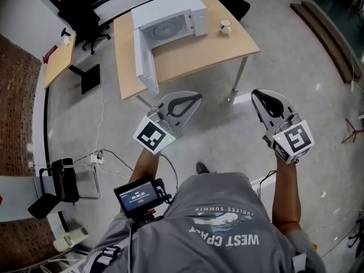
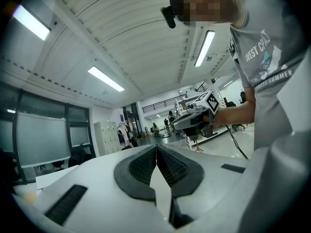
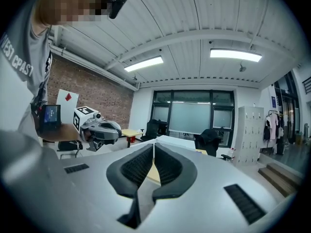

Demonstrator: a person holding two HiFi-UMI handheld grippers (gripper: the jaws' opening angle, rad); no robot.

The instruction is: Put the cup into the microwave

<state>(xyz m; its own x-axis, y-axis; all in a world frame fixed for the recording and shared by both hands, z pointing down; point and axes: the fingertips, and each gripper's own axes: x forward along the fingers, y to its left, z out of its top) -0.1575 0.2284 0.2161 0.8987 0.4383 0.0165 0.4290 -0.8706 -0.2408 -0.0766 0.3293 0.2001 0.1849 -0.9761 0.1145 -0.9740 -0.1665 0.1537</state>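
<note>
The left gripper point(image 2: 156, 147) is clenched: its two black pads meet at the tips, and there is nothing between them. The right gripper point(image 3: 154, 146) is clenched in the same way, pad against pad, and it is also empty. The person holds both of them out in front of the body, about level, side by side but well apart. Both point toward the microwave point(image 1: 170, 17), and neither one touches anything.

The microwave is white and stands at the far side of a light wooden table point(image 1: 187, 61). Its door point(image 1: 145, 61) is wide open, swung out at the left of the microwave and toward the person. The round plate point(image 1: 169, 26) inside can be seen. The cup point(image 1: 226, 26) is white and stands upright on the same table. It is to the right of the microwave, near it but not touching, and close to the right edge of the table.

Seen from the person's head, the left gripper is just in front of the open microwave door, at the near edge of the table. The right gripper is further right of the microwave, over the floor beyond the table's near right corner. Both are well apart from the cup.

Left of the microwave stand a black office chair point(image 1: 85, 24) and a smaller wooden desk point(image 1: 60, 61). On the floor, nearer the person on that side, a white power strip point(image 1: 96, 158) lies with its cables. A small screen point(image 1: 138, 196) hangs at the person's waist.
</note>
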